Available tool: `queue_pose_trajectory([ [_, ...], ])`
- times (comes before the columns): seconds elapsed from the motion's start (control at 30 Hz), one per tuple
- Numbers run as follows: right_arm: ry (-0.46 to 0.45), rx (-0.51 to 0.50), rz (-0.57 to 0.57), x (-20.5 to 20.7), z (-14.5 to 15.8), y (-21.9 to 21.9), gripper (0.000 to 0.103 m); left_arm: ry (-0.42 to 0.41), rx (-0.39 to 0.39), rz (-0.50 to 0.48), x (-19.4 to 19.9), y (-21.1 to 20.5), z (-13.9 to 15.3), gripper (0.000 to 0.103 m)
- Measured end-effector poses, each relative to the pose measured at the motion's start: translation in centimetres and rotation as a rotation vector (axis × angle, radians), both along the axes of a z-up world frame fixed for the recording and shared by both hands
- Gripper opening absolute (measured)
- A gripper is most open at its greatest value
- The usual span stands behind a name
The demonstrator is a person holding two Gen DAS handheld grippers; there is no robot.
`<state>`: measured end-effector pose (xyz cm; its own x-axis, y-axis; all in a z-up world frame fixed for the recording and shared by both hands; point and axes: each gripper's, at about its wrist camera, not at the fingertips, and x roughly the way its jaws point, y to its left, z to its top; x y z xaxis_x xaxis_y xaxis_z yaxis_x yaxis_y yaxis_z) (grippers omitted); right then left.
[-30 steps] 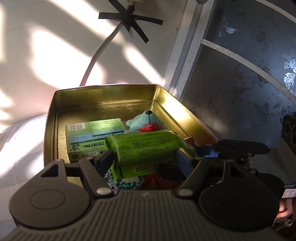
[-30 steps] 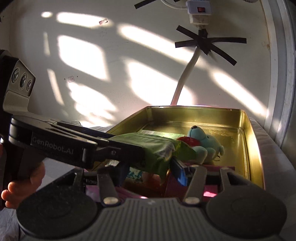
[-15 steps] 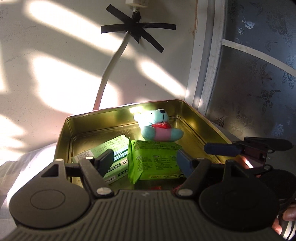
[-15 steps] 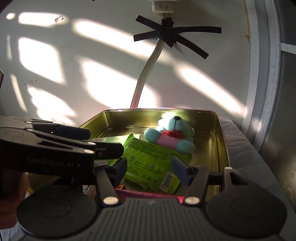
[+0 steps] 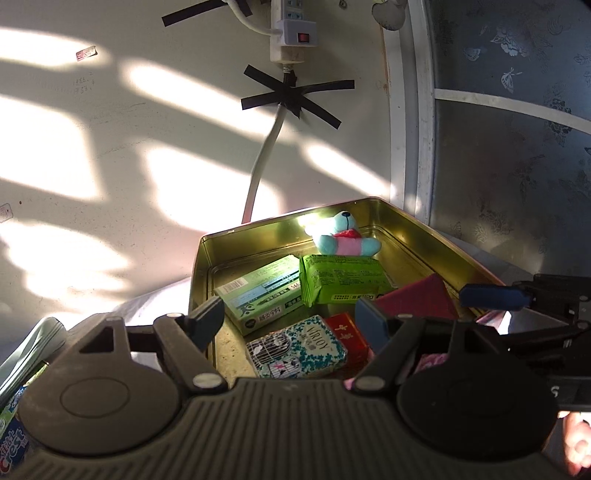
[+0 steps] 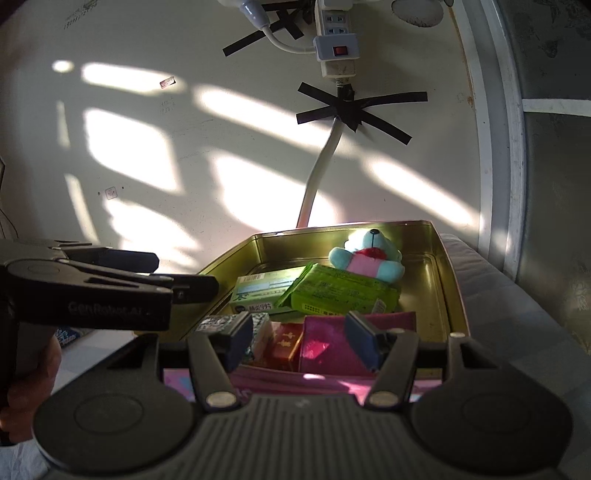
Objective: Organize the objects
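Two handheld grippers hover with jaws spread and empty over a gold tin tray (image 5: 436,236) full of small objects.

Behind the tray, a sunlit wall (image 5: 110,155) carries a white power strip (image 5: 291,33) at 12 o'clock, its cord (image 5: 264,158) fixed with crossed black tape. Inside the tray, going down in size: a green medicine box (image 5: 258,295) at 9 o'clock, with a bright green packet (image 5: 341,282) leaning on it; a magenta pouch (image 5: 417,299) at 3 o'clock; a patterned teal pack (image 5: 299,349) at 6 o'clock, touching a red box (image 5: 347,338); a small blue plush bear (image 5: 341,236) at 12 o'clock. The left gripper (image 5: 291,319) has its jaws wide apart, gripping nothing. The right gripper (image 6: 301,338) likewise holds nothing, its jaws parted above the pouch.
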<state>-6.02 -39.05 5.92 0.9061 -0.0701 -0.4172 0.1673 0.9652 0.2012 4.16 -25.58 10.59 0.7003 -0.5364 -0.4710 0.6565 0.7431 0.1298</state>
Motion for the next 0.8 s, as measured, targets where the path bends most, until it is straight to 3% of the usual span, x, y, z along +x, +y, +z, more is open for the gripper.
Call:
queue_pose_trajectory([
  [0.37,-0.038,0.111,-0.021,-4.9,-1.1,4.1,0.06,0.013,0.01,0.05,-2.7,5.3,-2.1,0.08],
  [0.8,0.001,0.082,-0.008,-5.1,-1.5,6.9,0.06,0.01,0.062,0.099,-3.4,8.8,-5.3,0.08],
])
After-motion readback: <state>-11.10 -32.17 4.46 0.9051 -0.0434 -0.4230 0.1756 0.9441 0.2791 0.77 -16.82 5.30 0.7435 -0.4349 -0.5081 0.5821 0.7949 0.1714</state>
